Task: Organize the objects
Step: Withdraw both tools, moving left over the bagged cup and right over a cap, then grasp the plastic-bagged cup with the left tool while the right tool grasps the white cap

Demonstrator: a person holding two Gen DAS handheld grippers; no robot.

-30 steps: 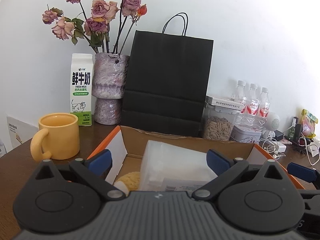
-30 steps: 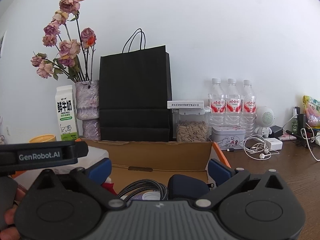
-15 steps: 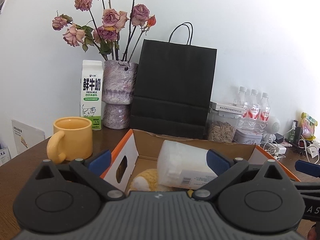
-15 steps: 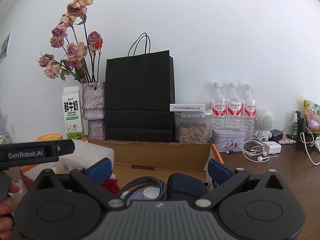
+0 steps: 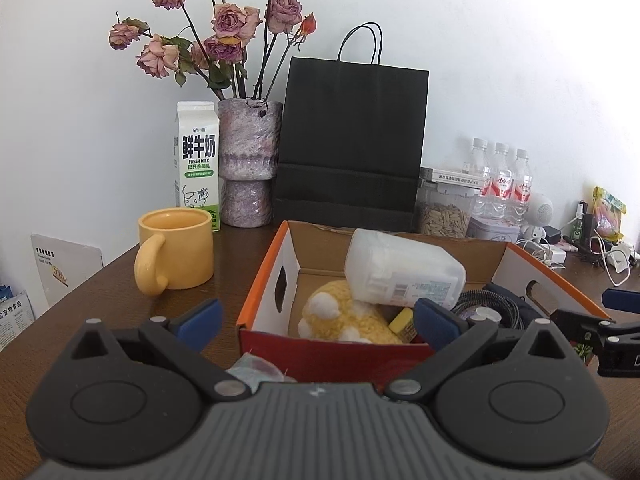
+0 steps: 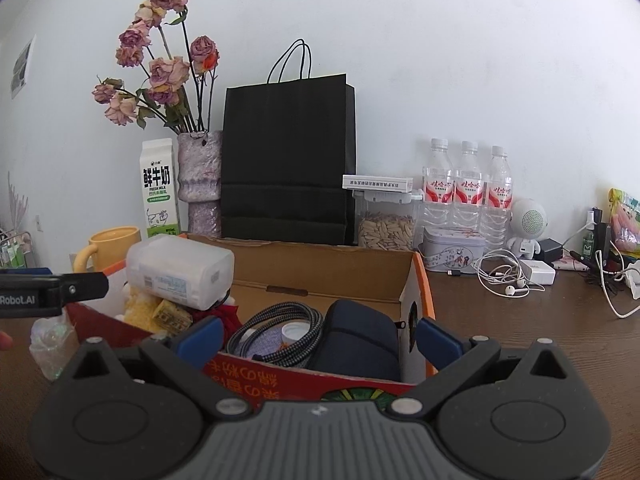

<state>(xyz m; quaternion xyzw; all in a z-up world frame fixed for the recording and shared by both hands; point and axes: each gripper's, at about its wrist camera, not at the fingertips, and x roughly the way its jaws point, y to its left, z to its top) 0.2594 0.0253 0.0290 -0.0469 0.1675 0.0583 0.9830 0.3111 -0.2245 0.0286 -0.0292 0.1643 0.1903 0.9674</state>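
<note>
Inside cardboard box (image 5: 520,264), plastic jar (image 5: 404,276), plush toy (image 5: 344,316), cable (image 6: 280,332)

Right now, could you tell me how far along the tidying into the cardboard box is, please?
Done: the translucent plastic container, yellow plush toy, braided cable and dark blue pouch lie in the orange-edged cardboard box. In hand: nothing; the left claw and right claw are open. Possibly left: the yellow mug beside the box.
</note>
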